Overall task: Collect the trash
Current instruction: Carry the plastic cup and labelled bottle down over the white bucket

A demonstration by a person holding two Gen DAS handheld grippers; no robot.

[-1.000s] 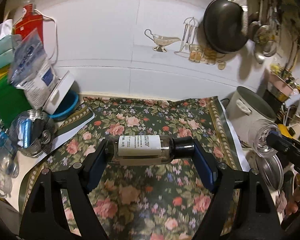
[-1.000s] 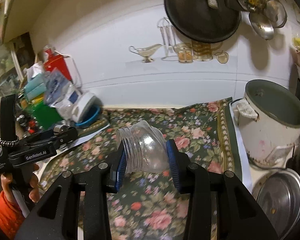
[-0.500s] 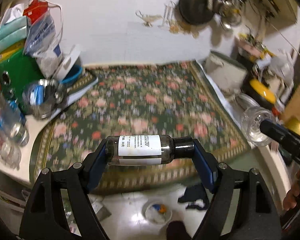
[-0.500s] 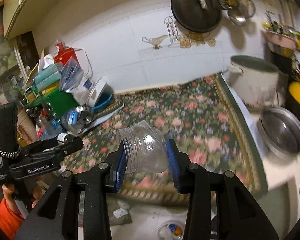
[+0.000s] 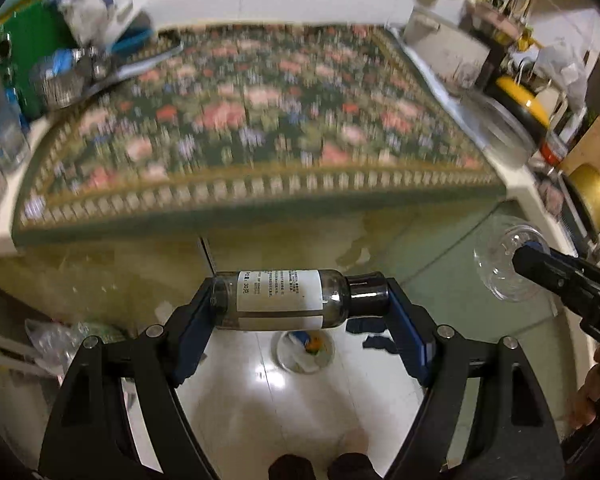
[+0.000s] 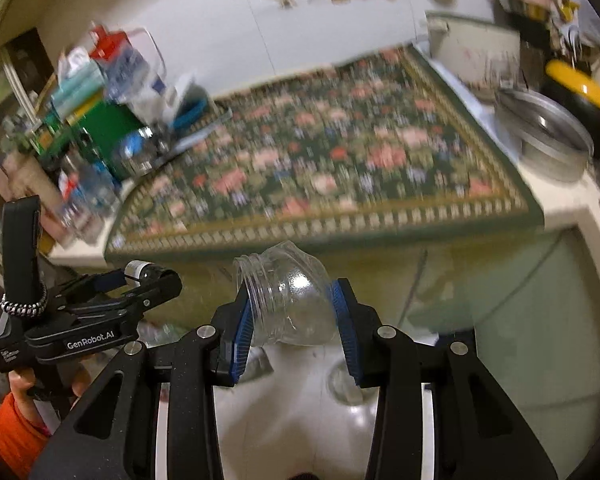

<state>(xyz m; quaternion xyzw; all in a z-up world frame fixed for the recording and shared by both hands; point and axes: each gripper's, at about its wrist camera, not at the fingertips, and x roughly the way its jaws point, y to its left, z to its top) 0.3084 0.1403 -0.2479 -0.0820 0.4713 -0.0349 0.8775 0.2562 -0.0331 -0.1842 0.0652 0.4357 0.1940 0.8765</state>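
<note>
Carrying two pieces of trash off the counter. Left gripper (image 5: 300, 304) is clamping a dark bottle (image 5: 280, 300) end to end, base on one pad and black cap on the other, so it is lying crosswise with its white label facing the camera. Right gripper (image 6: 294, 312) is pinching a clear plastic jar (image 6: 288, 296) across the body, threaded mouth tilting up and to the left, no lid on it. Both loads are hanging past the counter's (image 5: 516, 188) front edge, over the white floor (image 5: 284, 408). The floral cloth (image 5: 236, 128) looks bare in the middle; clutter is sitting only at its left and right sides.

Step in hand, as I read it: the transport leg, heading for the drop. A small round bin (image 5: 306, 350) with scraps inside is sitting on the floor directly below the bottle, near the foot of the counter's front.

Next move calls for centring each gripper in turn over that narrow rim and then opening. The bottle is lying crosswise, so tipping it end-down first is probably safer.
</note>
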